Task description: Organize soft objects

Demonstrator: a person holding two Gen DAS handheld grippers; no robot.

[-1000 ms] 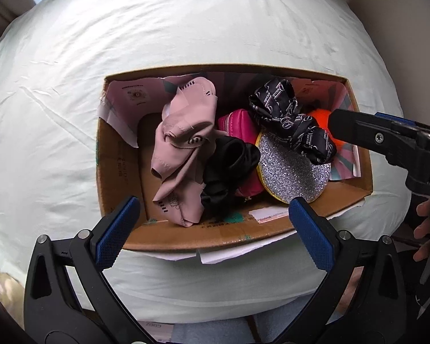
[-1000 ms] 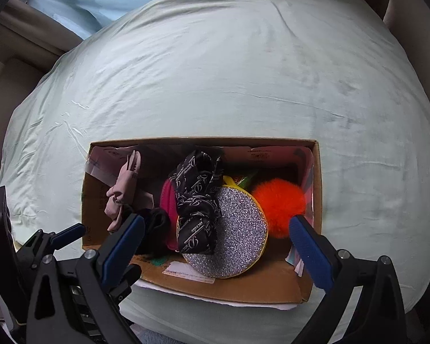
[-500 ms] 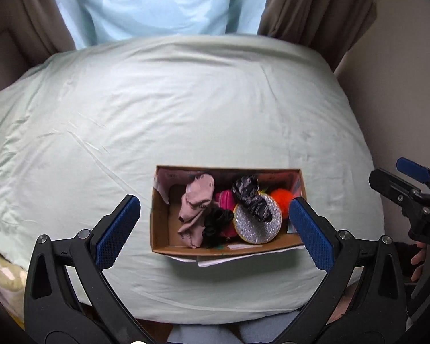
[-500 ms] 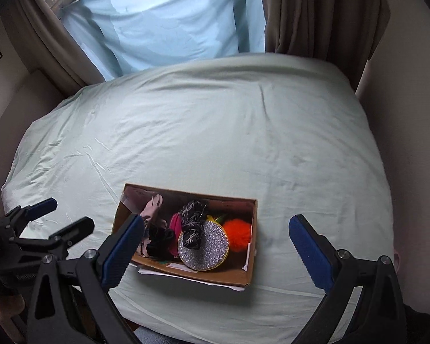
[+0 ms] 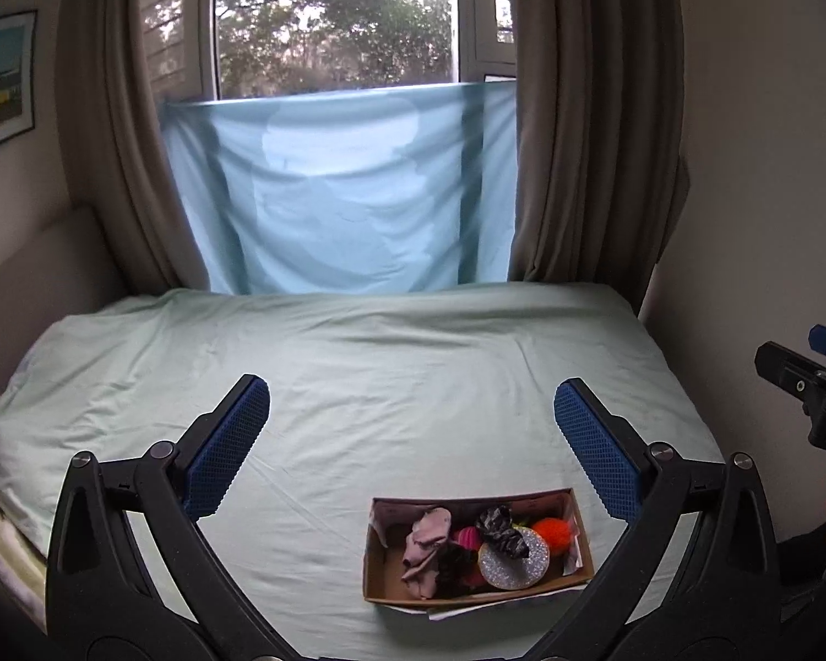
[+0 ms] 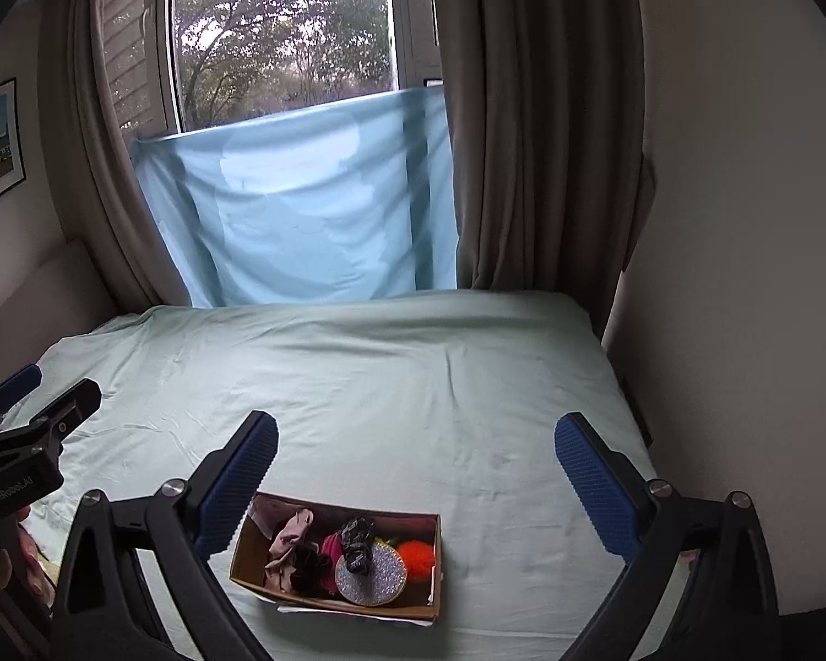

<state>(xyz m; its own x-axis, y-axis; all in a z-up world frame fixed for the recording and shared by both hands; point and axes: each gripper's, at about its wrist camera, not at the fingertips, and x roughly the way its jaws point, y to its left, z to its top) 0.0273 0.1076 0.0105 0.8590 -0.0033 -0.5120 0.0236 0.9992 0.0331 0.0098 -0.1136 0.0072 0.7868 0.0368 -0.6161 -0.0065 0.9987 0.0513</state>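
On the near part of the bed, covered by a pale green sheet, sits 1 cardboard box with soft objects in it: a pink cloth, a black patterned scrunchie, an orange pom-pom, a glittery silver disc and a dark scrunchie. Left hand-held gripper: jaws spread wide, holding nothing, well above the box. Right hand-held gripper: jaws spread wide, holding nothing. Beyond the bed, a light blue sheet hangs across the window between brown curtains.
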